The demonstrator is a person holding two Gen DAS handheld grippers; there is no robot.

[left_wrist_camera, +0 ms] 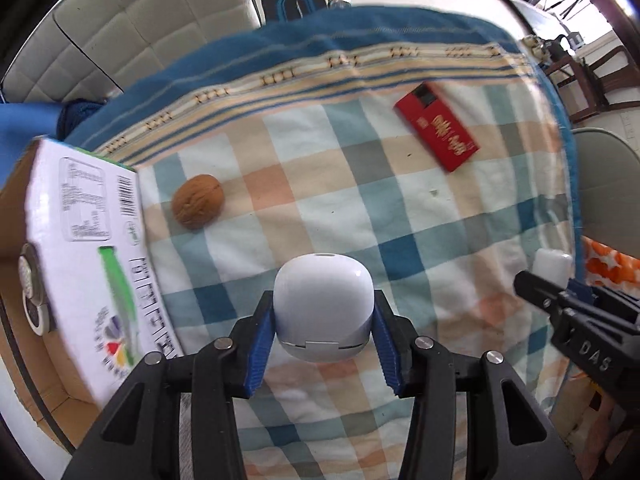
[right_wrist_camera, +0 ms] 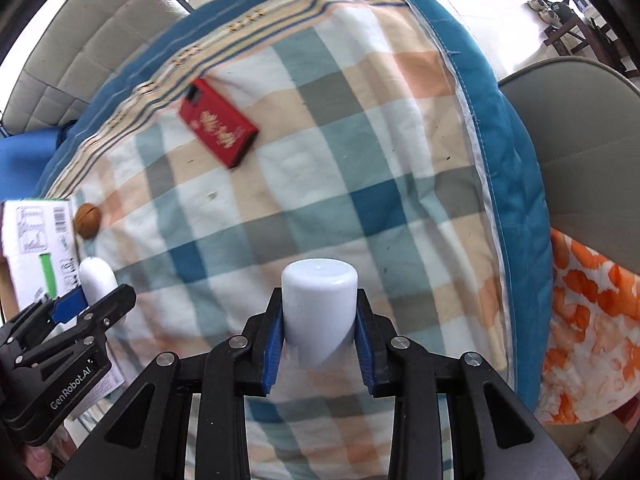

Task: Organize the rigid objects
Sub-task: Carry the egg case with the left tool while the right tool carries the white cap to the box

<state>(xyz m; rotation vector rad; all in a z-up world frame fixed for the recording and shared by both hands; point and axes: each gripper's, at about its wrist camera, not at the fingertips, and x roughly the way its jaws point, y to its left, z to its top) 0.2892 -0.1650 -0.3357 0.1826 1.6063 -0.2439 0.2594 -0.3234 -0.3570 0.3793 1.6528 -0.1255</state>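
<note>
Left wrist view shows the left hand-held gripper (left_wrist_camera: 323, 334) with its blue pads (left_wrist_camera: 258, 354) pressed on both sides of a white rounded case (left_wrist_camera: 323, 308), glossy, egg-like, with a thin seam near its lower end; it is held above the near part of the checked quilt (left_wrist_camera: 360, 208). At the right edge of this view the right hand-held gripper (left_wrist_camera: 560, 292) shows in part. In the right wrist view that right hand-held gripper (right_wrist_camera: 319, 328) is clamped on a white cylinder (right_wrist_camera: 319, 304), smooth, flat-topped and matte, held over the quilt's near middle. By the quilt's left edge stands a cardboard box (left_wrist_camera: 80, 248) with a white printed flap bearing a barcode and a green stripe; inside it, round white and dark discs (left_wrist_camera: 32, 284) lie against the wall, though what they are I cannot tell. Just beside the box's flap a brown walnut (left_wrist_camera: 197, 201) rests on the quilt. Farther off, near the quilt's striped far border, lies a flat red box (left_wrist_camera: 438, 125) with gold lettering, set at an angle.
</note>
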